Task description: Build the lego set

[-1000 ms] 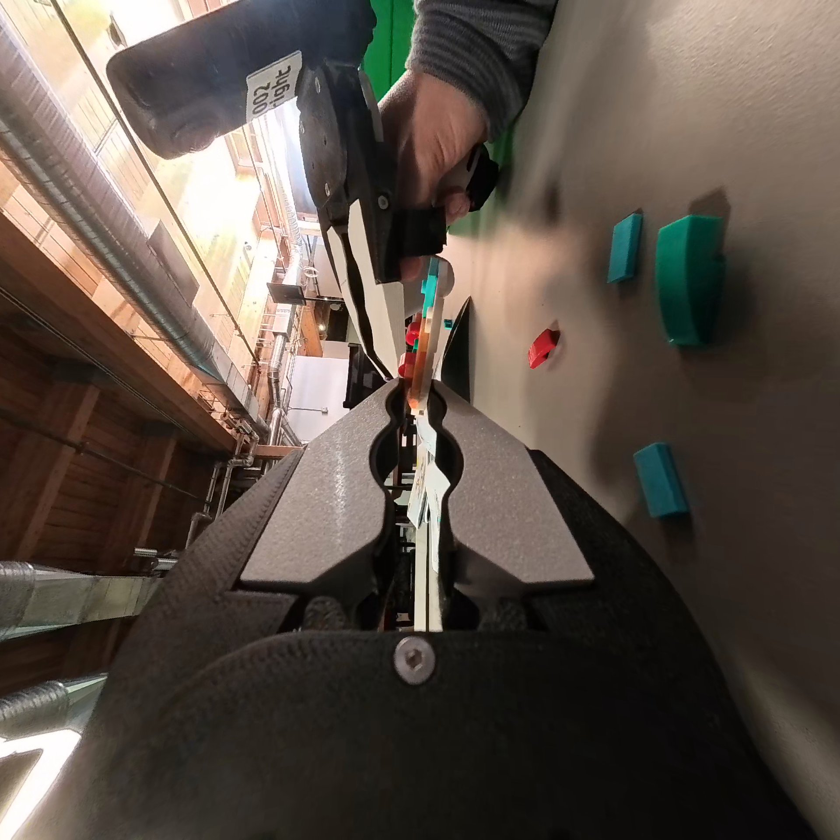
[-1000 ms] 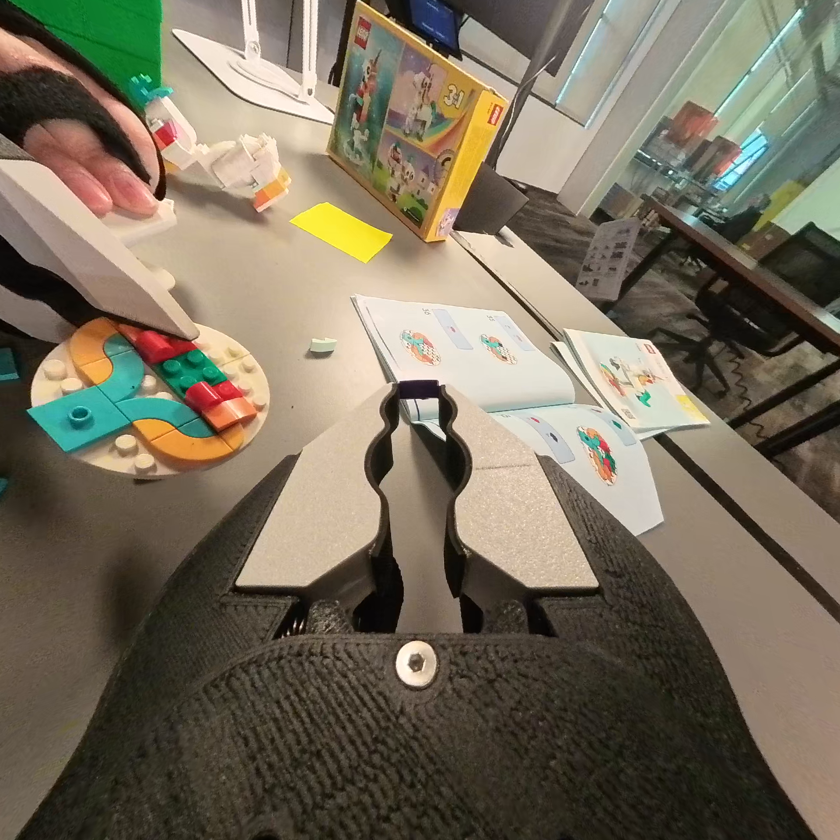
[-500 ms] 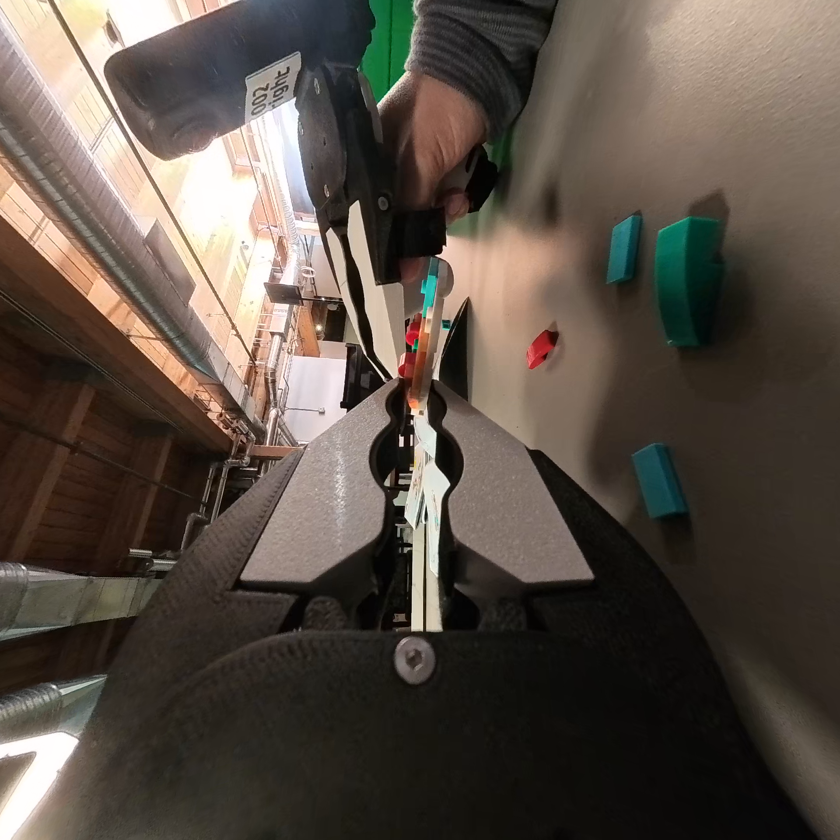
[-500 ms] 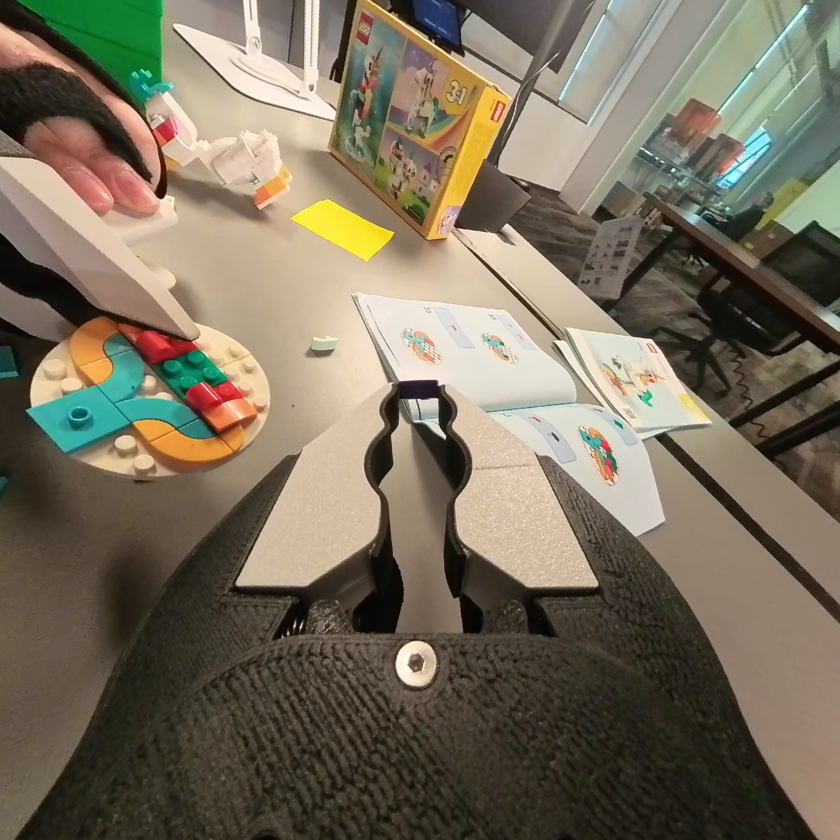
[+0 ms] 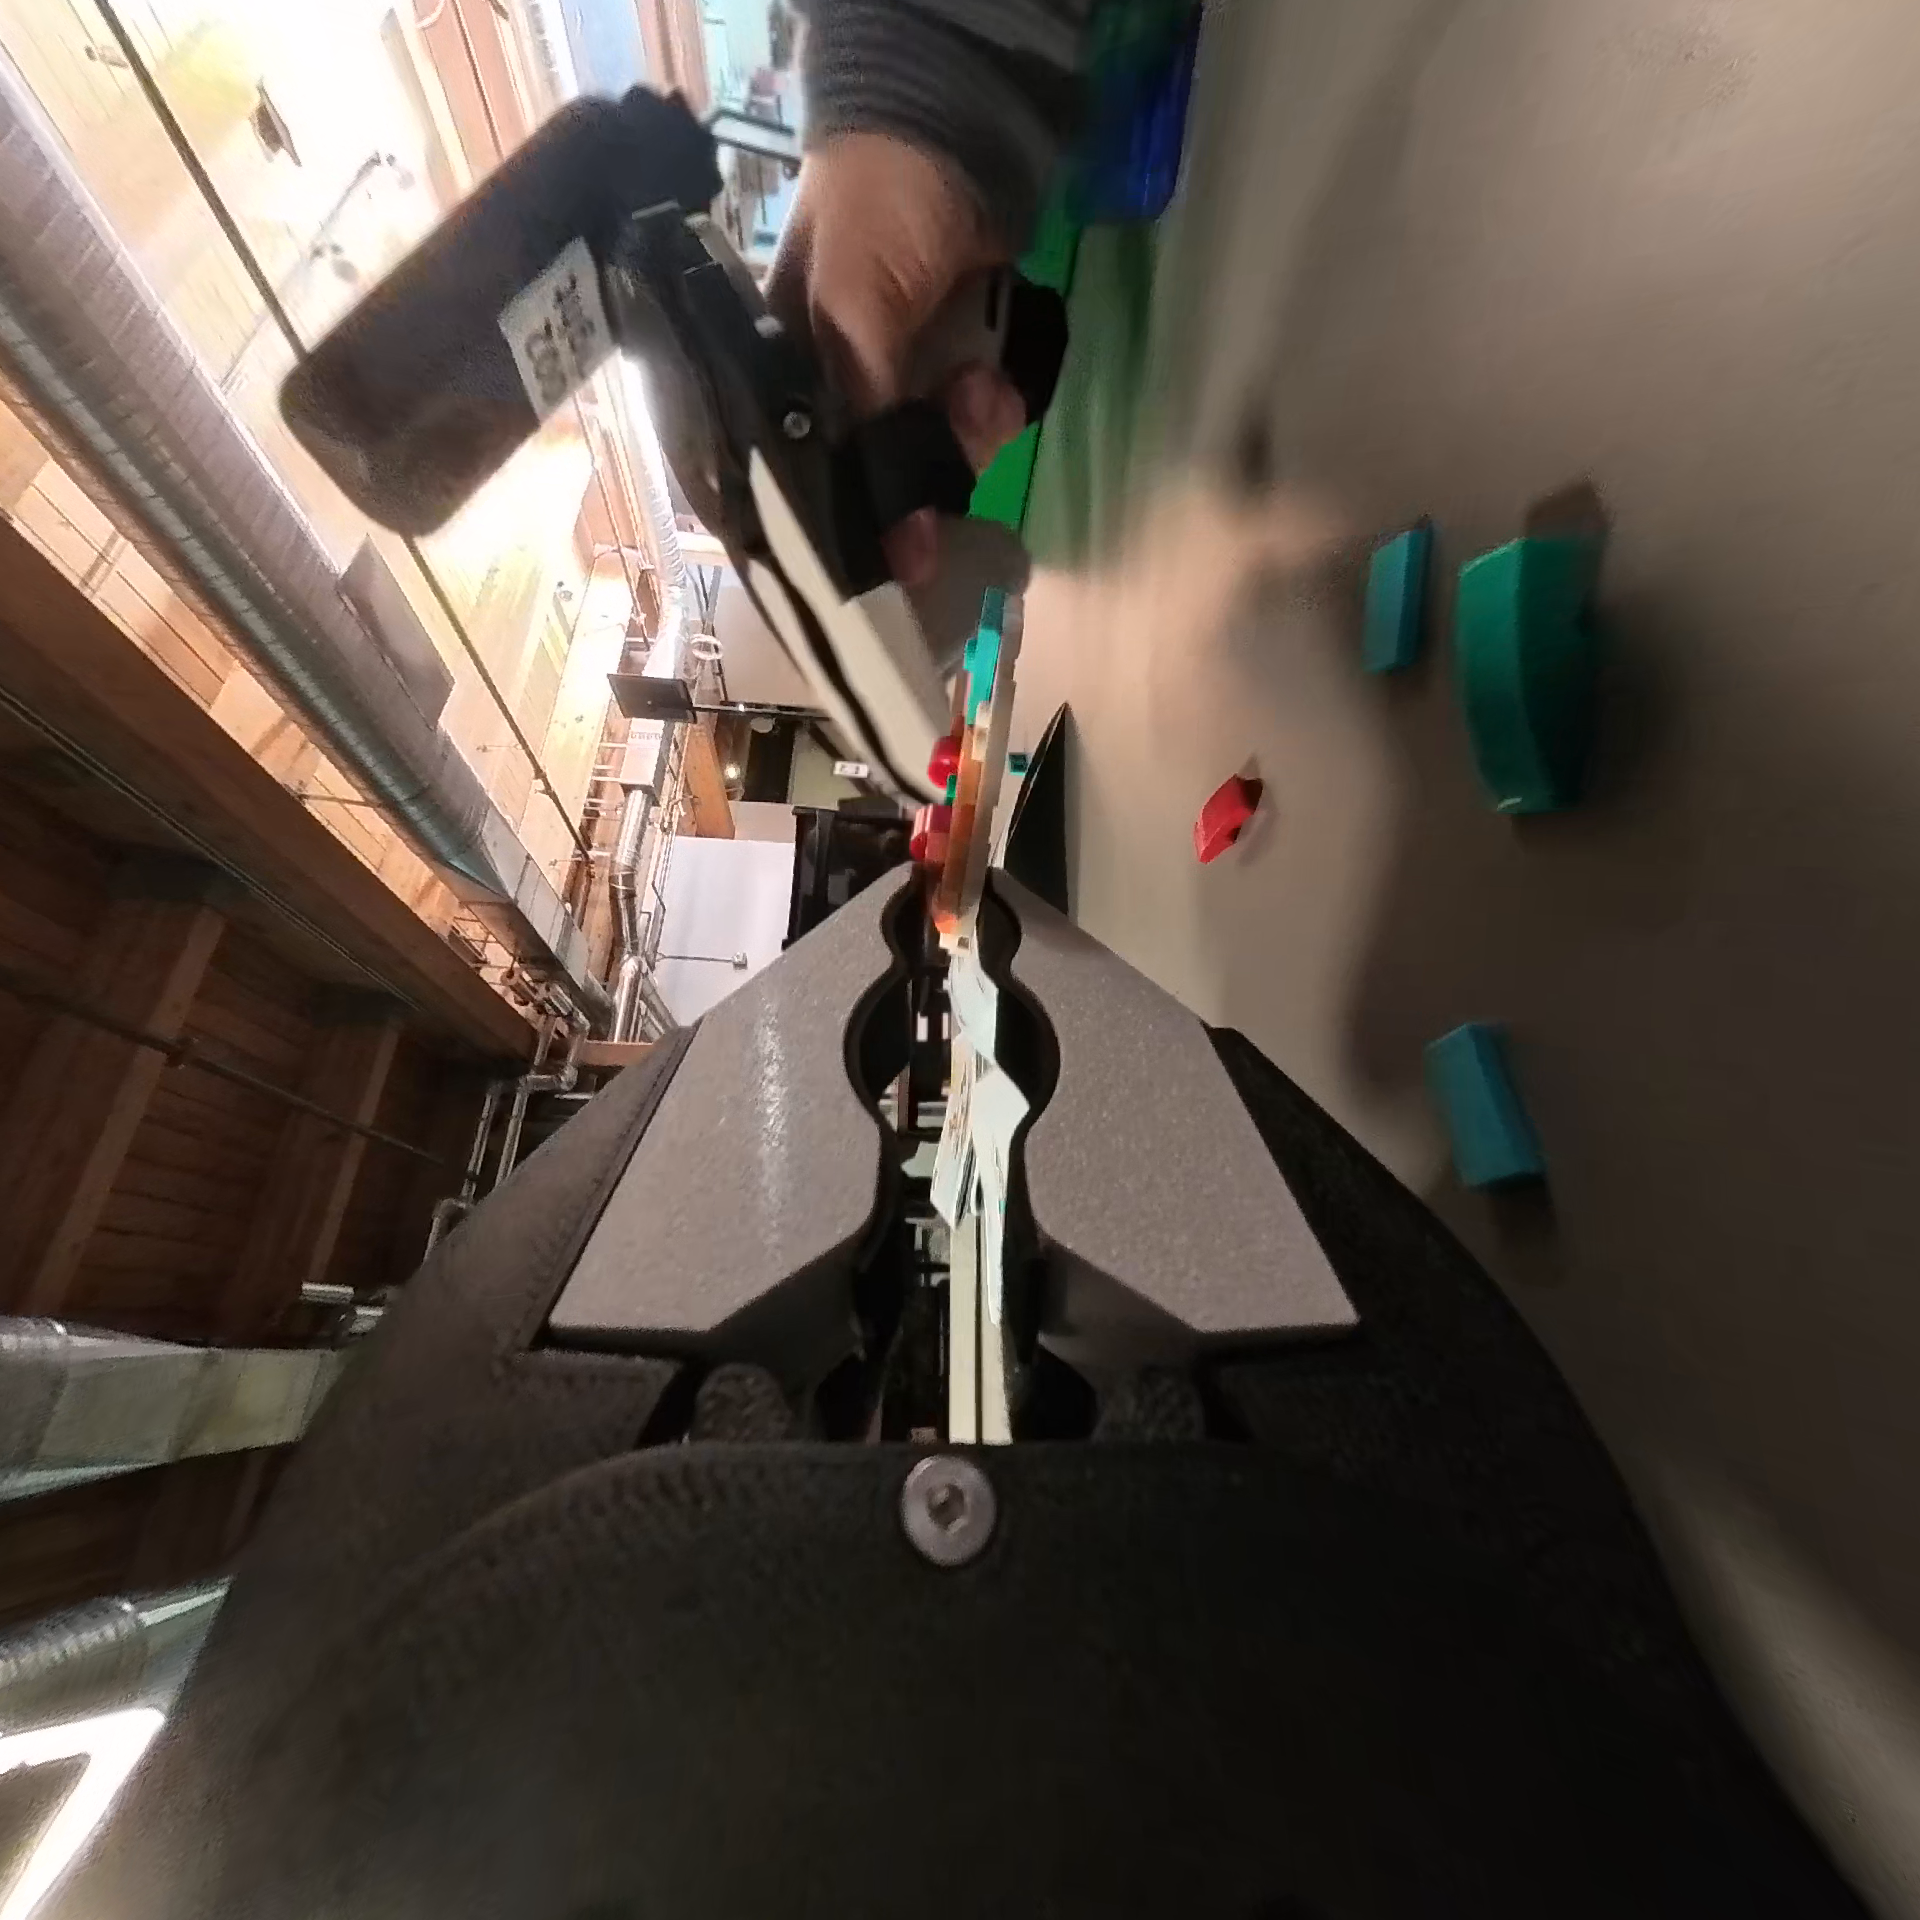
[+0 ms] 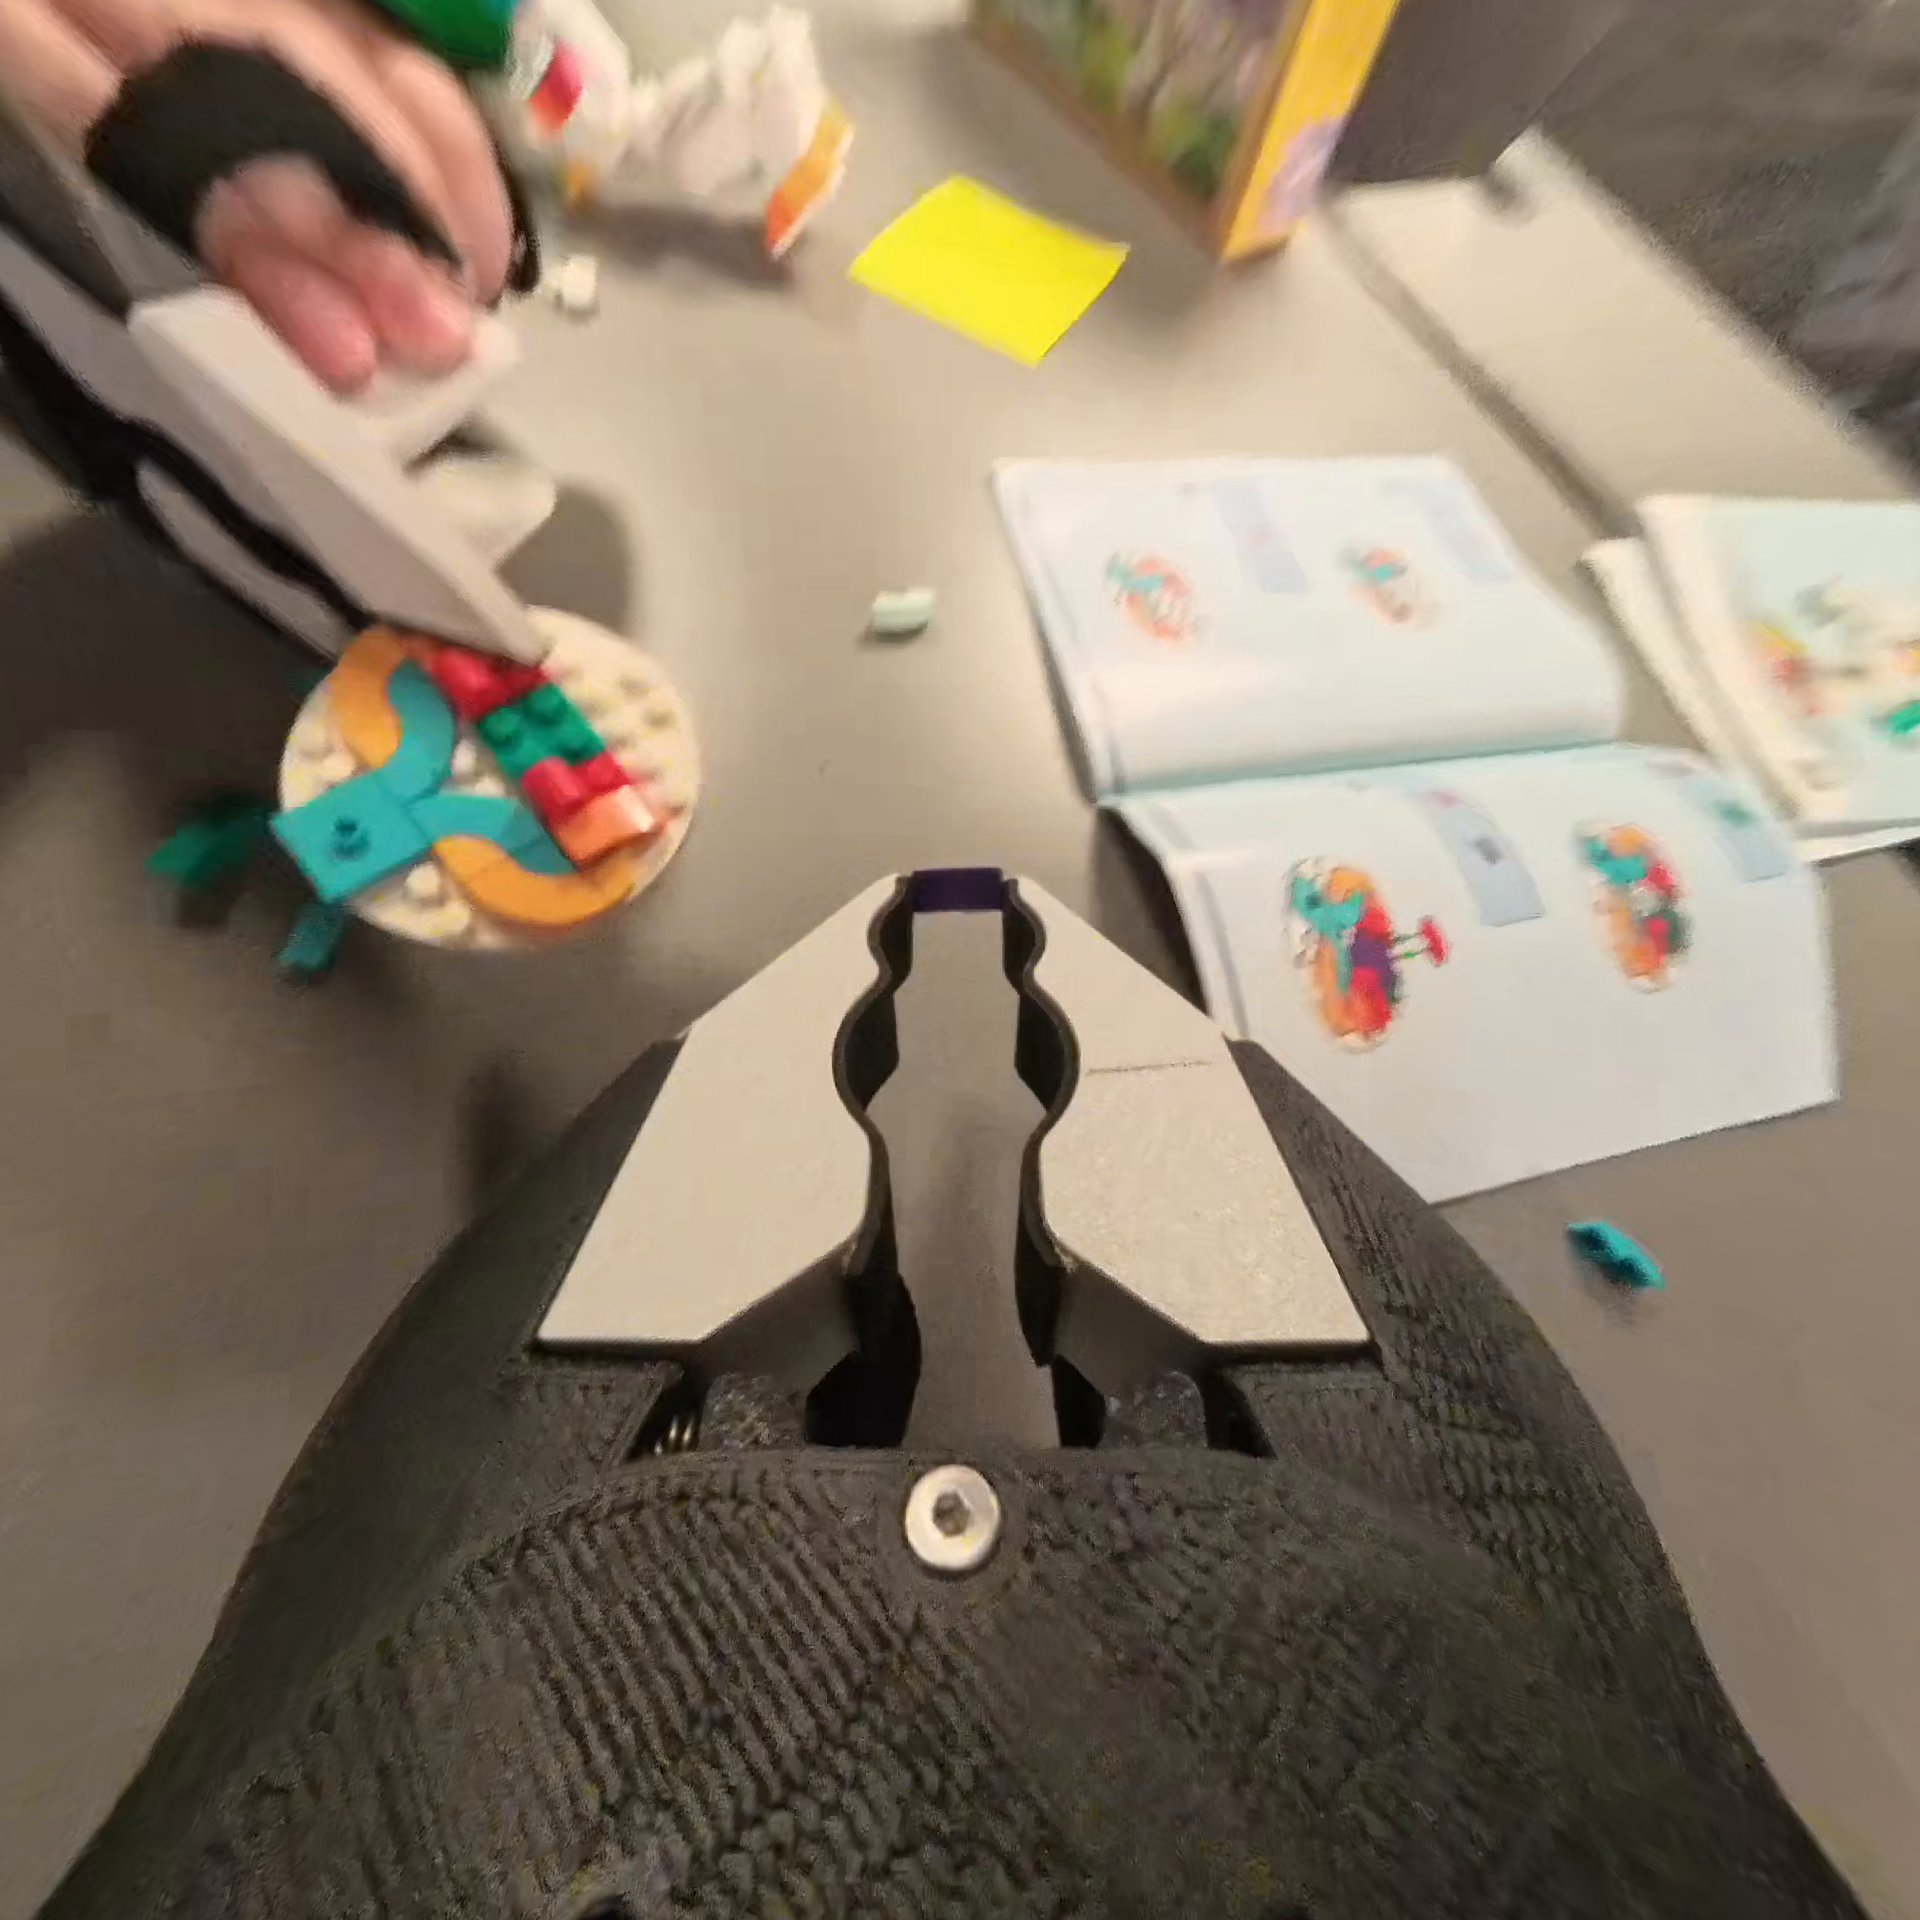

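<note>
A round white plate (image 6: pixel 655 727) carries orange, teal, green and red pieces. My left gripper (image 5: pixel 956 899) is shut on its rim, and the plate shows edge-on there (image 5: pixel 982 769). In the right wrist view the left gripper's pale fingers (image 6: pixel 416 561) reach the plate's far edge, with a hand behind them. My right gripper (image 6: pixel 954 883) is shut on a small dark purple piece (image 6: pixel 954 891), held above the table to the right of the plate. It also shows in the left wrist view (image 5: pixel 831 623), beyond the plate.
An open instruction booklet (image 6: pixel 1403 790) lies to the right, with a yellow note (image 6: pixel 987 265), the set's box (image 6: pixel 1247 125) and a white build (image 6: pixel 717 145) beyond. A mint piece (image 6: pixel 902 611) and teal pieces (image 6: pixel 1616 1252) (image 5: pixel 1481 1107), a green curve (image 5: pixel 1522 675) and a red piece (image 5: pixel 1221 810) lie loose. Spacing between my two grippers at the tips: around 8 centimeters. My left gripper is the nearer one to the green curve (image 5: pixel 1522 675): about 9 centimeters, against 15 centimeters.
My right gripper, with the purple piece, has tipped downward and swung toward the plate; its view is blurred. My left gripper still holds the plate.
</note>
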Action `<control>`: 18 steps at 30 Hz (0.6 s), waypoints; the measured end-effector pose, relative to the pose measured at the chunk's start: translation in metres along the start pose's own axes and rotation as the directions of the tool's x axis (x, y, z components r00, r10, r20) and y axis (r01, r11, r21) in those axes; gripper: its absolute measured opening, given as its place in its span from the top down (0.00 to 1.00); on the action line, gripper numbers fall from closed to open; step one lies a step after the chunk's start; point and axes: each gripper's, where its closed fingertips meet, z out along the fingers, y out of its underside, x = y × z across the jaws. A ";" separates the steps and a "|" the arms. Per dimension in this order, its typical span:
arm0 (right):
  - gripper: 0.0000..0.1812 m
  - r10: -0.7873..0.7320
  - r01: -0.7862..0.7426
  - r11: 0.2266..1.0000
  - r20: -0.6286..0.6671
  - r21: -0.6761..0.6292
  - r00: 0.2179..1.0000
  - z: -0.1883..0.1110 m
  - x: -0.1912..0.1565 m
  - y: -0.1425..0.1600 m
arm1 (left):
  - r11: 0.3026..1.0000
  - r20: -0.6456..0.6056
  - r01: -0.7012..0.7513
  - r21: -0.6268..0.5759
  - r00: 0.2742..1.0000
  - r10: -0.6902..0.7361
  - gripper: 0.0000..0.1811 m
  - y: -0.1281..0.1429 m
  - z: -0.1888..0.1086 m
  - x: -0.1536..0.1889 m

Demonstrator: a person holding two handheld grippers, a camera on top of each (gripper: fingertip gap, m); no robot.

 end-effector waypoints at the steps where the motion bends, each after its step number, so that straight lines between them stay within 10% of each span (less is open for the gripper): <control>1: 0.92 0.004 -0.003 0.999 0.037 -0.044 0.999 -0.001 -0.005 0.007 | 1.000 0.001 0.000 0.004 1.000 0.000 0.96 -0.001 0.000 0.000; 18: 0.91 0.035 0.005 0.973 0.170 -0.230 0.985 0.001 -0.027 0.038 | 1.000 0.005 -0.017 0.009 1.000 0.017 0.96 -0.002 -0.001 -0.001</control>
